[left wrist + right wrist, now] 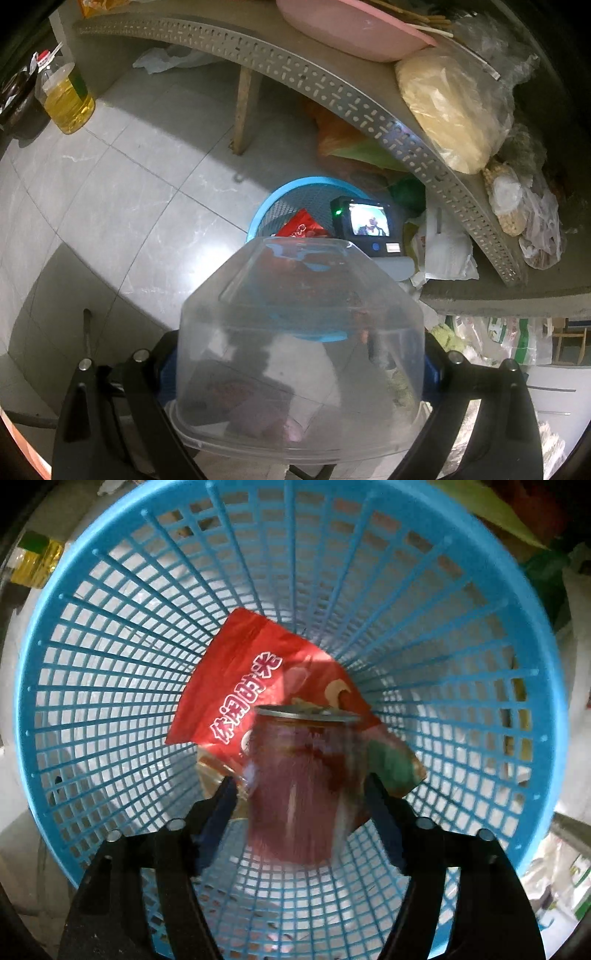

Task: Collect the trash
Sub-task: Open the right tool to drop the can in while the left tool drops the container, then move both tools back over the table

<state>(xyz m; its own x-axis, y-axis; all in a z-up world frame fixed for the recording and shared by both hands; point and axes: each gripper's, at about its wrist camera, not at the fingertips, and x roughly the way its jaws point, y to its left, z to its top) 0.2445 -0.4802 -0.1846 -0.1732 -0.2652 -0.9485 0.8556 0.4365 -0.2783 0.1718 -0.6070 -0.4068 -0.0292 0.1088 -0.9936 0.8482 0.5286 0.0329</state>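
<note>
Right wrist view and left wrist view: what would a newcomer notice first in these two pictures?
In the right wrist view, a blurred red can sits between the fingers of the right gripper, above the blue basket holding a red snack bag; the pads seem clear of it. In the left wrist view, the left gripper holds a clear plastic container close to the lens.

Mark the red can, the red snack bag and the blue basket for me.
red can (303, 794), right wrist view, blurred side wall.
red snack bag (236, 686), right wrist view, printed face.
blue basket (110, 664), right wrist view, lattice wall.
</note>
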